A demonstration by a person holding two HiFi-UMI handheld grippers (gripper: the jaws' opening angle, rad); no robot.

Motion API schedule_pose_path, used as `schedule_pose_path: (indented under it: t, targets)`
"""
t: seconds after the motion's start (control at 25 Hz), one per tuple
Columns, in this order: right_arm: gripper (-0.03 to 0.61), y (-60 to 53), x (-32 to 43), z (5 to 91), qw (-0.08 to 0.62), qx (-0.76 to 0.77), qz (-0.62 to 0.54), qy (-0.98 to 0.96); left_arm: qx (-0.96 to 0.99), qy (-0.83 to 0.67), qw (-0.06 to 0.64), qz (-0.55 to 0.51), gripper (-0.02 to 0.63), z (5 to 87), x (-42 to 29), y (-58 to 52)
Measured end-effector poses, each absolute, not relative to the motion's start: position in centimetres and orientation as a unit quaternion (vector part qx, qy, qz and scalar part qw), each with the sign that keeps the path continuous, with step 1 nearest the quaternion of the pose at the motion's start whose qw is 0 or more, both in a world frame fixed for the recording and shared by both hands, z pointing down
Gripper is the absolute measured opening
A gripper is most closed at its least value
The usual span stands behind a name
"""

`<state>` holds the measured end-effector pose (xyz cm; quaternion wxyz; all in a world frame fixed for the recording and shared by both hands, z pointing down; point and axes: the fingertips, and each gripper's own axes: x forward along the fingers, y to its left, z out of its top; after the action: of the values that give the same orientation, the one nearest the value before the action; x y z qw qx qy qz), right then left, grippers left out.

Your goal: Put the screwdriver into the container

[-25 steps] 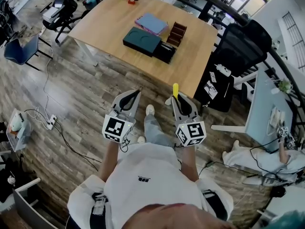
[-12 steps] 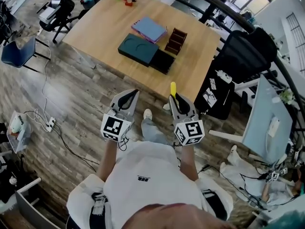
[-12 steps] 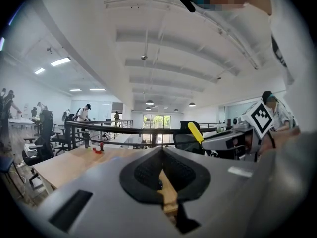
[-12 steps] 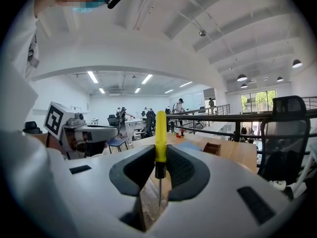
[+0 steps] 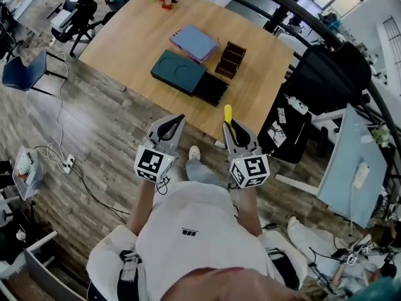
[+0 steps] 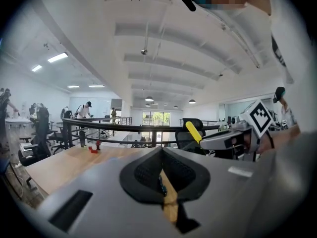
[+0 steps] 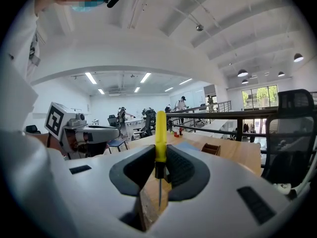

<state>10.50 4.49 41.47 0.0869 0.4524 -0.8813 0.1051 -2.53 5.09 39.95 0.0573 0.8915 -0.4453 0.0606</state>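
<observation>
Right gripper [image 5: 232, 129]: closed on the screwdriver [image 7: 160, 133] at the base of its yellow handle.
Left gripper [image 5: 170, 125]: jaws drawn together, nothing held.
Done: screwdriver grasped, held short of the table [image 5: 138, 36].
Left: reach the brown divided container [image 5: 230, 60], the judged target, well apart; release inside.

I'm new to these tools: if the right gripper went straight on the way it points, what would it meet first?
Probably the wooden table, at its near edge: the right gripper, shut on the screwdriver, points at it. Depth is unclear.
</observation>
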Motion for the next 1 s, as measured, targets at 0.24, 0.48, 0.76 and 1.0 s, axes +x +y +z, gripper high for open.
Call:
schedule_pose_path:
  t: [0.24, 0.48, 0.76, 1.0]
  targets:
    - [0.063, 0.7, 10.6, 42.2, 0.092, 0.44, 0.11, -0.886, 0.89, -0.448, 0.055, 0.071, 0.009, 40.2, -1.8, 1.5]
    - [0.063, -2.4, 11.1, 42.8, 0.093, 0.432, 0.118, -0.889, 0.888, -0.45, 0.051, 0.081, 0.009, 40.5, -1.0, -1.5]
    - [0.063, -4.7, 10.7, 43.0, 0.092, 0.428, 0.123, -0.891, 0.889, -0.448, 0.055, 0.082, 0.009, 41.1, -0.6, -3.5]
    - [0.063, -5.8, 10.3, 44.0, 0.1, 0.434, 0.131, -0.886, 0.892, -0.44, 0.062, 0.088, 0.009, 42.3, -0.7, -4.8]
